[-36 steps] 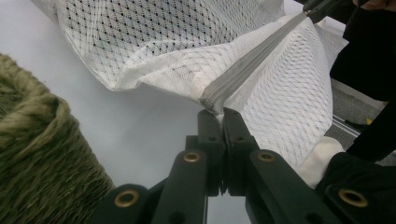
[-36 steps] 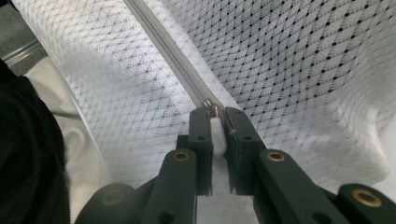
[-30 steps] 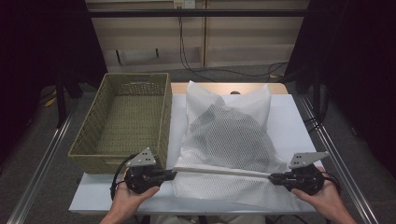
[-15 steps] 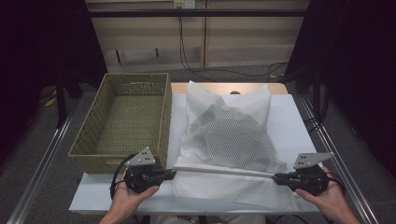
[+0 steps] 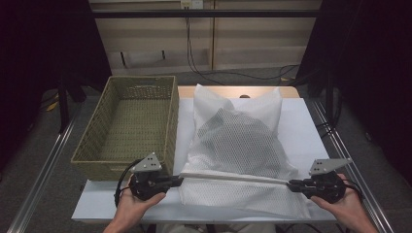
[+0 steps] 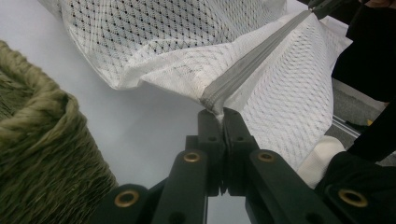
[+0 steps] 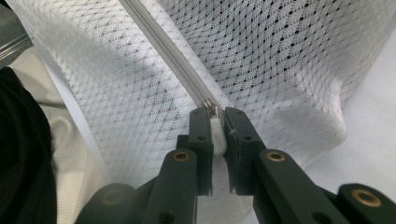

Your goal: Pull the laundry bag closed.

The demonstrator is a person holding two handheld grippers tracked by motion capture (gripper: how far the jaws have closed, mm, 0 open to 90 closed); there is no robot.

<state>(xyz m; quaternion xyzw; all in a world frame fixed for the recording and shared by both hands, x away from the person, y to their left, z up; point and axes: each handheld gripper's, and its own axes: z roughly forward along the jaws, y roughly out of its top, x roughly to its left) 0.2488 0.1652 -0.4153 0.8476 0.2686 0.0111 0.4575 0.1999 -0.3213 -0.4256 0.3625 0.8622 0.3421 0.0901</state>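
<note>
White mesh laundry bag (image 5: 238,145) lying at table centre, wicker basket (image 5: 131,121) at its 9 o'clock | you are clamping left gripper (image 5: 171,181) on zipper (image 5: 233,177) end, anchoring it taut | you are pinching right gripper (image 7: 217,122) on zipper pull (image 7: 215,127) at 3 o'clock, so the slider runs freely.

The white counter (image 5: 311,131) carries a woven basket (image 5: 131,121) on its left side and a white mesh bag (image 5: 238,145) beside it.

Empty woven basket (image 5: 131,126) left on the white table sheet (image 5: 306,131), cables (image 5: 243,74) on the floor behind
</note>
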